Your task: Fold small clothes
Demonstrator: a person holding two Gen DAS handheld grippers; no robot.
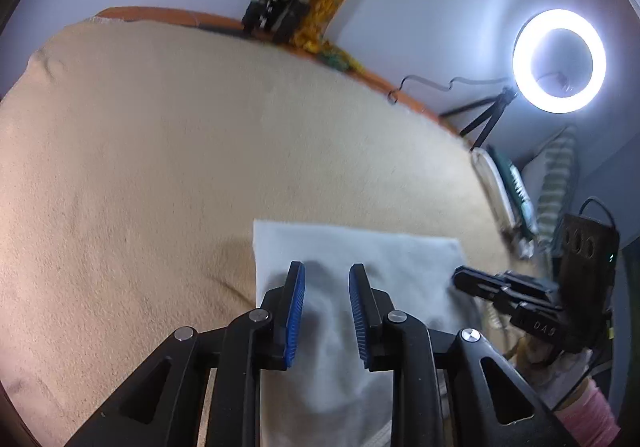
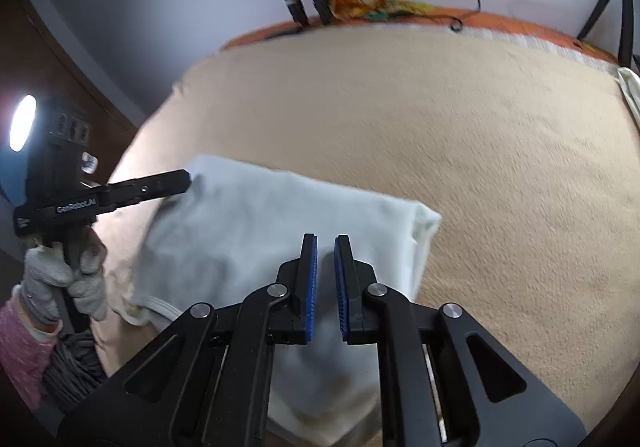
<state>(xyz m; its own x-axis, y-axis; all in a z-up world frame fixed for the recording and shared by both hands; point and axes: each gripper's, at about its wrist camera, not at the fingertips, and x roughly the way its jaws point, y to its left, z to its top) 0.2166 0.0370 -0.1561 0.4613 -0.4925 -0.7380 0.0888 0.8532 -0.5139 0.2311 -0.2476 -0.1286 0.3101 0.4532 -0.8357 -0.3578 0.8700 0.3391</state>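
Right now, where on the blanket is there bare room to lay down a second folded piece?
The tan blanket lies bare from the white garment toward the orange edge by the wall, and off its right side. In the left wrist view, a wide bare stretch lies left of the garment too. Crowded: the near strip, where the left tool and right tool hang over the garment.

Folded white cloth garment (image 2: 256,231) flat on tan fleece blanket (image 2: 500,167). Right black gripper with blue pads (image 2: 325,271) above garment, jaws narrowly apart, nothing between. Left black gripper (image 2: 176,183) at garment's far-left corner, held by grey-gloved hand (image 2: 60,279).
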